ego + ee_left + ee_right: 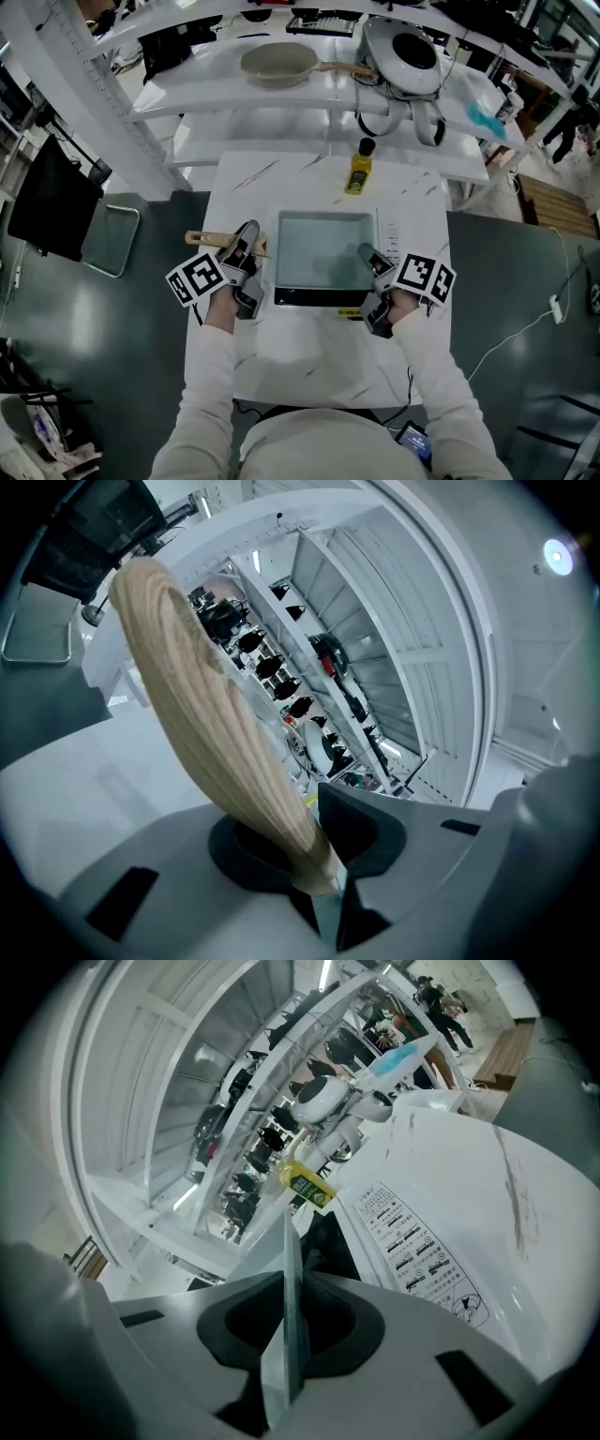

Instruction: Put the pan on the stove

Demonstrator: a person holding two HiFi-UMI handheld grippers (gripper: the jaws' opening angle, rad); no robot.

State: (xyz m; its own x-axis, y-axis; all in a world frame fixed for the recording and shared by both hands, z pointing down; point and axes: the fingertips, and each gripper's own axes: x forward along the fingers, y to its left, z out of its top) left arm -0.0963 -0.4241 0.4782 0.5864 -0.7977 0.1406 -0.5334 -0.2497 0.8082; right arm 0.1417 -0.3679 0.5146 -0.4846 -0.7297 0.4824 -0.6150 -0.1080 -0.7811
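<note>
The cream pan (pixel 278 64) waits on the rear shelf (pixel 187 86), well apart from the stove (pixel 323 248). The left gripper (pixel 314 841) pinches a wooden utensil (pixel 197 696); the right gripper (pixel 286 1312) nips what looks like the stove's glass edge. Rigid, likely bowl-heavy, the pan wants gripping by its wooden handle (pixel 339 67).

— What is on the counter (pixel 319 361) itself?
— A yellow bottle (pixel 358 169) with a black cap stands upright near the counter's far edge. A wooden spatula (pixel 211 239) reaches sideways over the counter's left part. A thin glassy sheet (pixel 286 1316) shows edge-on above the counter.
— And off the counter?
— Beyond the counter, a white shelf (pixel 187 94) carries a round white appliance (pixel 403 52) and something blue (pixel 486 120). A black panel (pixel 47 202) stands left of the counter. To the counter's right, a white cable (pixel 525 328) trails over the dark floor (pixel 141 319).
</note>
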